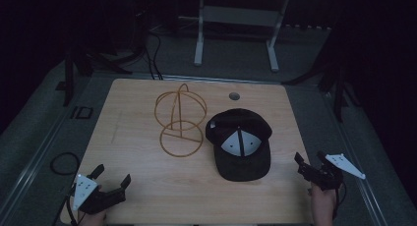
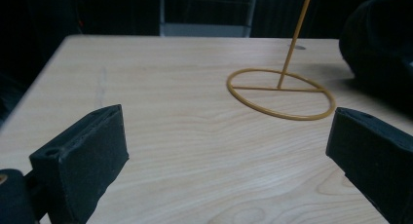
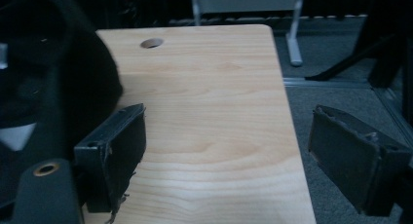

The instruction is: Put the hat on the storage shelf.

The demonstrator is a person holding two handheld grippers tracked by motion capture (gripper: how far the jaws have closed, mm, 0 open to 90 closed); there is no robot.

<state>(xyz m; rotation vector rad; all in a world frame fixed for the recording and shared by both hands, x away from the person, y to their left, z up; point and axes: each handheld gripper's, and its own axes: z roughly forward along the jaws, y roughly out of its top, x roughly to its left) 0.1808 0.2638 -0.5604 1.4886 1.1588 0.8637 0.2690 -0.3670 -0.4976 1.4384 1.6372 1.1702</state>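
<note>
Cap [image 1: 239, 143] lay on the table [image 1: 128, 123] just beside the wire stand [image 1: 180, 120]. Left claw [image 1: 111, 178] and right claw [image 1: 310, 162] hovered at the near corners, jaws apart, both empty. I judged the right should take the brim gently. No container was present.

A pale wooden bench [image 1: 137, 196] with a round cable hole [image 1: 234, 96] near its far edge stands on grey carpet [image 1: 34, 132], where a black cable [image 1: 63, 163] loops off the left edge and a white-legged frame [image 1: 236, 19] stands beyond the far edge.
</note>
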